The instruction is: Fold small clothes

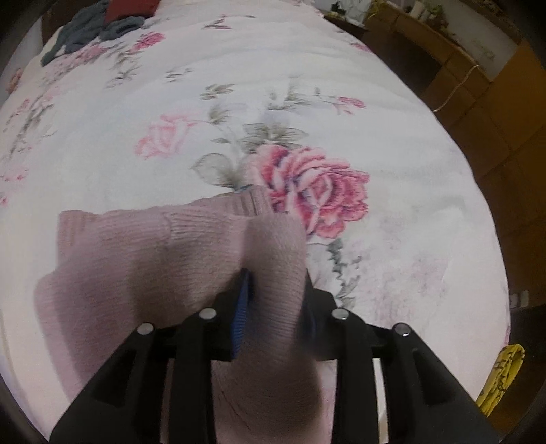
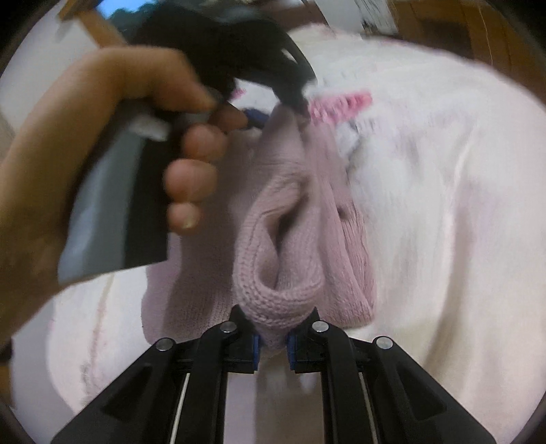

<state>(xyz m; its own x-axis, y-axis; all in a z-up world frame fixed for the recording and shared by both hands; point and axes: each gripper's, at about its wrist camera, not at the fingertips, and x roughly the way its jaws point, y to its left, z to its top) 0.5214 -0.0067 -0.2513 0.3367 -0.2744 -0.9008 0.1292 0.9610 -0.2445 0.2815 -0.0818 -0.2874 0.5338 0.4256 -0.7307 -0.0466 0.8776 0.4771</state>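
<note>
Floral bedspread [image 1: 307, 102], white with pink roses, covers the bed. On it a pink knit garment [image 1: 153, 246] is lifted, pinched at both ends: the left gripper [image 1: 273, 307] clamps one bunch of it, the right gripper [image 2: 273, 338] another. At ten o'clock in the right view, a hand [image 2: 85, 136] grips the left tool. Dark clothes [image 1: 92, 27] lie at eleven o'clock.

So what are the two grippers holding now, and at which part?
Both hold the pink knit garment: the left gripper and the right gripper each pinch a bunched fold. Which part cannot be told.
</note>
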